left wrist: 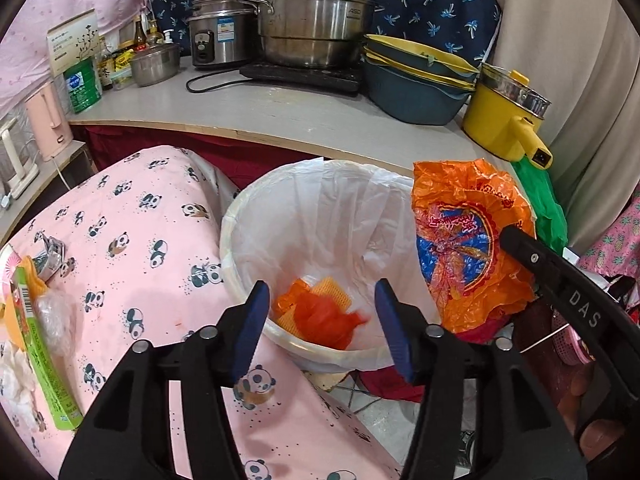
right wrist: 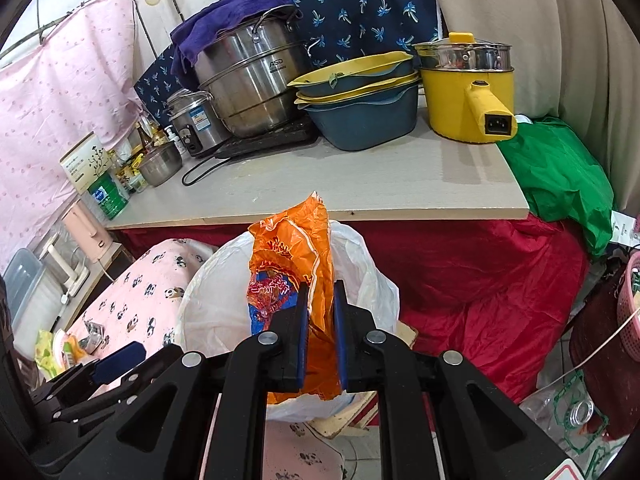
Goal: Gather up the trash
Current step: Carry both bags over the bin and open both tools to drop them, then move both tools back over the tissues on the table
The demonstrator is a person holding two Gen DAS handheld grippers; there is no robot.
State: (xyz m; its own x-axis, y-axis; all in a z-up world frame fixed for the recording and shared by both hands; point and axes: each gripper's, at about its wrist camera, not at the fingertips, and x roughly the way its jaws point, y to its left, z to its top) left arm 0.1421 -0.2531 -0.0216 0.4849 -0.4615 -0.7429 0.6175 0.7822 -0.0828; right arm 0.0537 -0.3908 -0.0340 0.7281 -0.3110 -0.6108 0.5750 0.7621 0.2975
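A round bin lined with a white bag (left wrist: 240, 220) stands beside the pink panda-print surface (left wrist: 132, 216). Orange and yellow trash (left wrist: 320, 312) lies at its bottom. My left gripper (left wrist: 320, 320) is open and empty just above the bin's near rim. My right gripper (right wrist: 320, 336) is shut on a crumpled orange plastic bag (right wrist: 296, 248) and holds it over the bin's right rim (right wrist: 200, 308); the bag also shows in the left wrist view (left wrist: 468, 240). More trash lies at the far left: a green wrapper (left wrist: 44, 360), clear plastic (left wrist: 56, 316), white tissue (left wrist: 16, 384).
A counter (right wrist: 360, 184) behind the bin carries steel pots (right wrist: 248, 76), stacked blue and yellow basins (right wrist: 360, 108), a yellow electric pot (right wrist: 468, 92) and bottles. Red cloth (right wrist: 480, 280) hangs under it, green cloth (right wrist: 560, 176) at right. A pink basket (right wrist: 628, 312) stands at far right.
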